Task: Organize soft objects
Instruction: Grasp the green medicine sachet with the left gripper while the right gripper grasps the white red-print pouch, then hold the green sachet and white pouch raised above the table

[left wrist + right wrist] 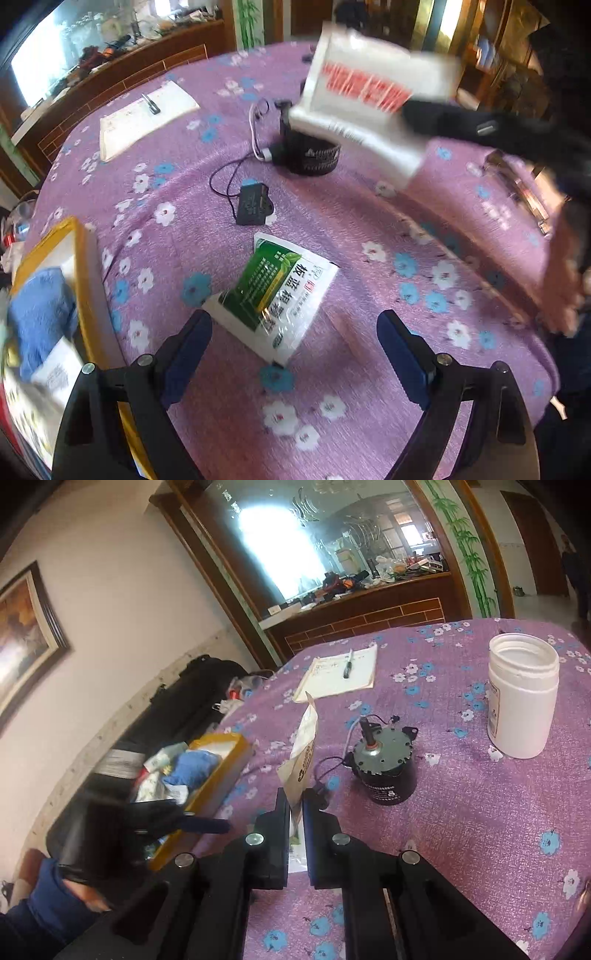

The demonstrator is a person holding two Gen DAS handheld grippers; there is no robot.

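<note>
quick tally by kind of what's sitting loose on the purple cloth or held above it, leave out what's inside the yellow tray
Soft packets: 2 (green packet lying flat, white packet held in the right gripper)
Small motors: 1
White jars: 1
Notepads with pen: 1
Small black boxes on a wire: 1
Total: 6

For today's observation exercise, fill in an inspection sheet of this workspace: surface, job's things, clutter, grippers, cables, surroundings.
Surface: round table under a purple floral cloth.
Job's things: green-and-white sachet lying flat on the cloth; white pouch with red print held in the air; yellow-rimmed tray at the table edge holding a blue cloth and packets.
Clutter: small motor, open white jar, notepad with pen, small black box.
Grippers: left gripper open above the sachet; right gripper shut on the pouch.
Cables: thin black lead between motor and box.
Surroundings: mirror, cluttered counter, framed picture.
</note>
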